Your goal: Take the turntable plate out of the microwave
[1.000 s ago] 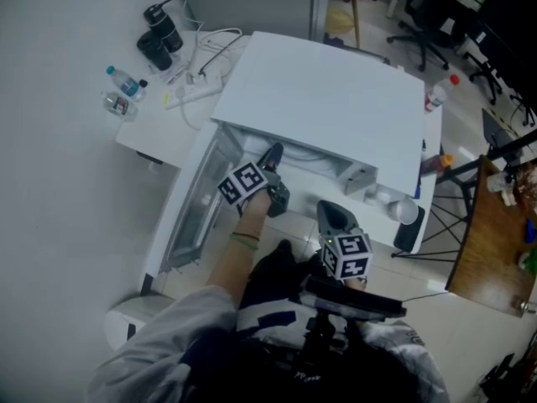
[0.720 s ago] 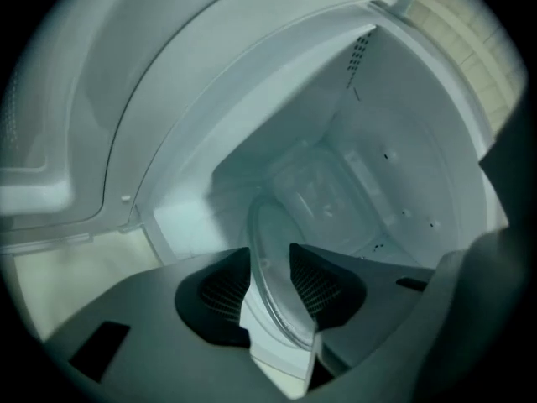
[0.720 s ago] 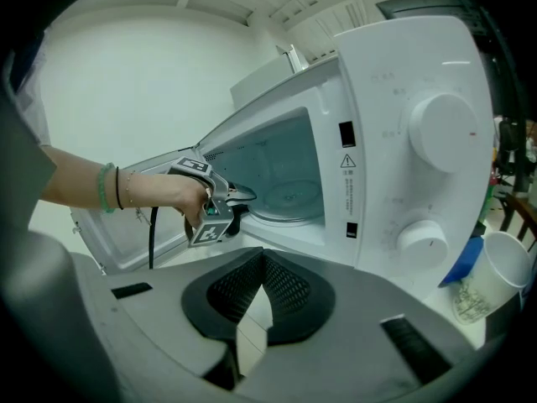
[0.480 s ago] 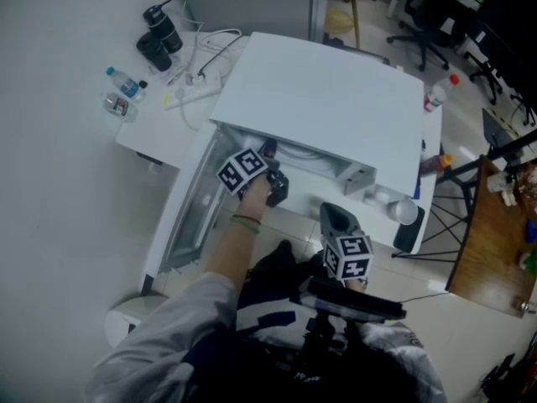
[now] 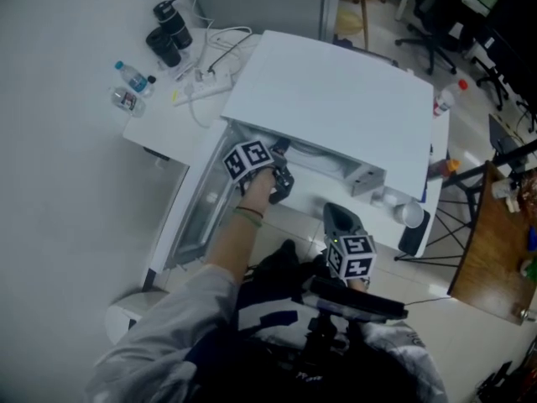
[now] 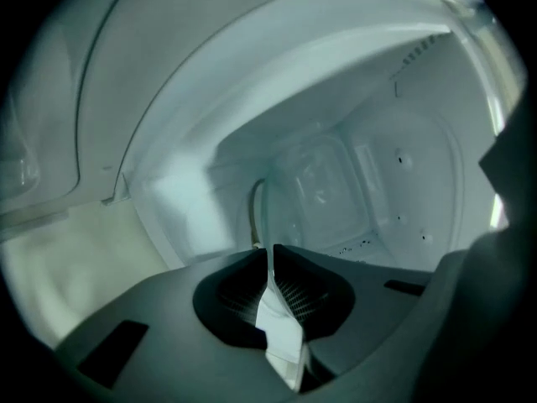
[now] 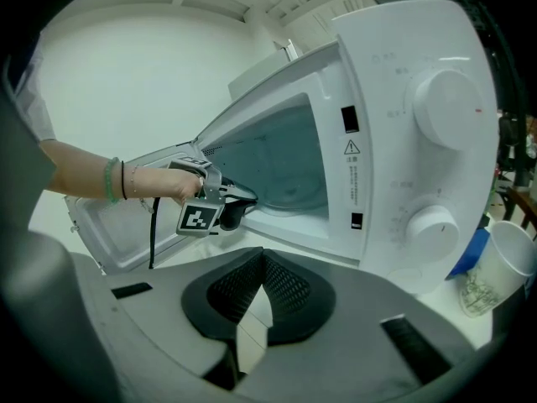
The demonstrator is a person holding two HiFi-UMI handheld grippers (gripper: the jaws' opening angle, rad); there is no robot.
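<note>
Microwave (image 5: 336,99) stands white on the desk (image 5: 164,124), its door (image 5: 197,212) swung wide open to the left in the head view. My left hand-held gripper (image 6: 270,257) reaches into the mouth of the cavity. Its jaws have just been closing, and they now stand almost together on the clear rim of the glass turntable plate (image 6: 257,212), which runs edge-on into the narrow gap between the pads. The plate is inside the cavity, near its front (how far it has lifted off the floor of the cavity I cannot tell).

My right hand-held gripper (image 7: 263,259) hangs in front of the microwave, apart from it, jaws pressed together with nothing between them. Its view takes in the control panel with an upper knob (image 7: 445,107) and a lower knob (image 7: 432,225), and a pale cup (image 7: 503,250) just beside the microwave's right side.

Further back on the desk, well away from the door, lie a water bottle (image 5: 132,75), two black tumblers (image 5: 168,28) and a white power strip (image 5: 201,86) with its cables.
</note>
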